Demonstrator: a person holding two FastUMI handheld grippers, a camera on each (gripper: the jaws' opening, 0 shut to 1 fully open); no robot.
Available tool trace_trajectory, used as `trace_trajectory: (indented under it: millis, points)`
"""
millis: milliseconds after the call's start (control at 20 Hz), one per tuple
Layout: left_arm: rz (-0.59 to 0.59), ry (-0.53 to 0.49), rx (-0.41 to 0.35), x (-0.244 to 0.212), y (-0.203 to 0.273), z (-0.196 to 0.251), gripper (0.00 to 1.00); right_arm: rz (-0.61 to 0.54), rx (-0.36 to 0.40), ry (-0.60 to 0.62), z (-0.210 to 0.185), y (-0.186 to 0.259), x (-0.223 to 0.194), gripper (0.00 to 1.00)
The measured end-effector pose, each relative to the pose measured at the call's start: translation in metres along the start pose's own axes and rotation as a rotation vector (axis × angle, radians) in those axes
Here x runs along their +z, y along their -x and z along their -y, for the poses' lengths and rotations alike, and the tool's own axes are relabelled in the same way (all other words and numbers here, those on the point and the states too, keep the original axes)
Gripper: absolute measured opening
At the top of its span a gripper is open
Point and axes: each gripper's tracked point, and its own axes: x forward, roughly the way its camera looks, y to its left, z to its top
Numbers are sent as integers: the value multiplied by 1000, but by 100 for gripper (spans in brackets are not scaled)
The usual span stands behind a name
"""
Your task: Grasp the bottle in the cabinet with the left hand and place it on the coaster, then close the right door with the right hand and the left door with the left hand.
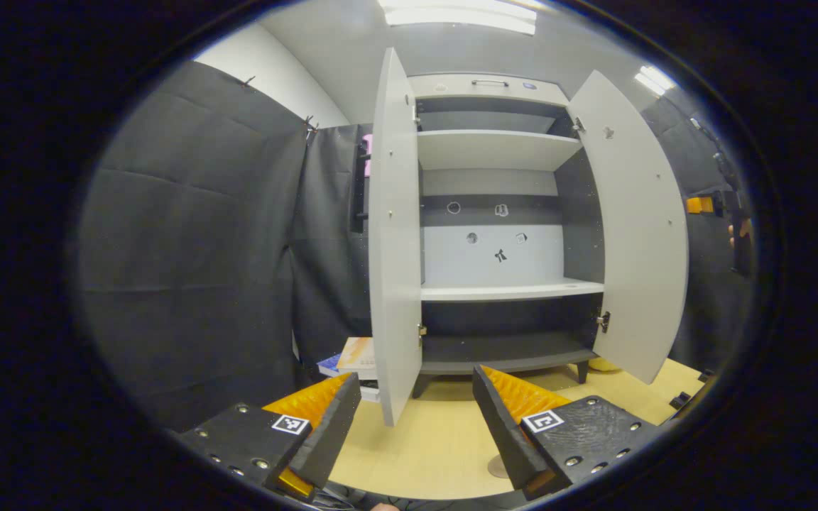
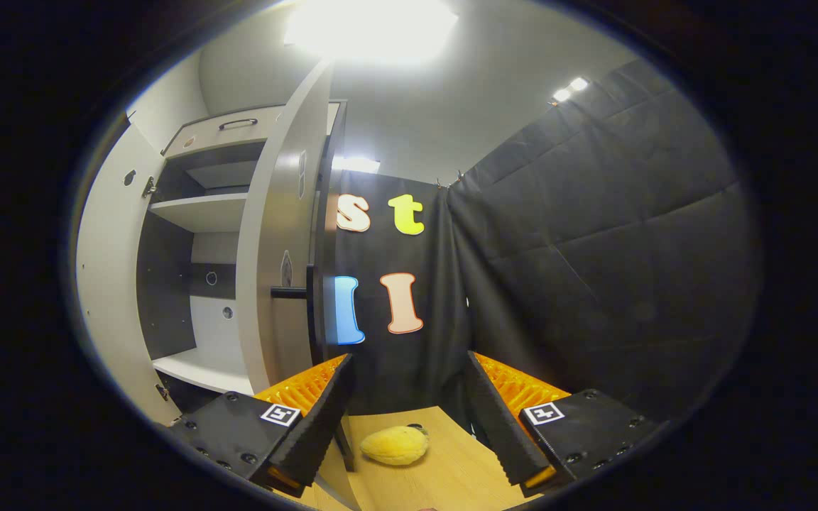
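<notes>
Cabinet point(image 1: 501, 213) doors ajar; left gripper point(image 1: 416, 426) empty; coaster point(image 1: 498, 466), probably.

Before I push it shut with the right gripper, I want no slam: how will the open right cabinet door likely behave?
The right door looks like a stiff flat panel on side hinges, so it should swing, not flex. Its face appears smooth, so the open right gripper may slide on it. It probably moves easily.
</notes>
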Motion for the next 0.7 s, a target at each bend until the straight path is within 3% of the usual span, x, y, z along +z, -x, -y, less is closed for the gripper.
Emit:
trace_trajectory:
  millis: [150, 300, 350, 400, 450, 550, 600, 700]
  points:
    - [3, -1, 33, 7, -3, -28, 93, -7, -10, 8, -8, -1, 0, 98]
    - [-1, -5, 51, 10, -9, -48, 95, 1, -17, 15, -16, 0, 3, 92]
    - [2, -4, 53, 12, -11, -54, 98, -2, -16, 10, -17, 1, 2, 95]
    - [11, -2, 55, 15, -13, -59, 93, -1, -20, 8, -18, 2, 2, 91]
    - [21, 6, 56, 19, -15, -64, 93, -3, -23, 9, -17, 3, 2, 95]
    - [35, 19, 55, 25, -20, -72, 93, 0, -27, 12, -22, 4, 2, 91]
    - [40, 23, 53, 27, -23, -74, 93, 3, -25, 11, -26, 6, 3, 95]
    - [51, 20, 43, 30, -28, -77, 93, 7, -14, 10, -36, 9, 4, 95]
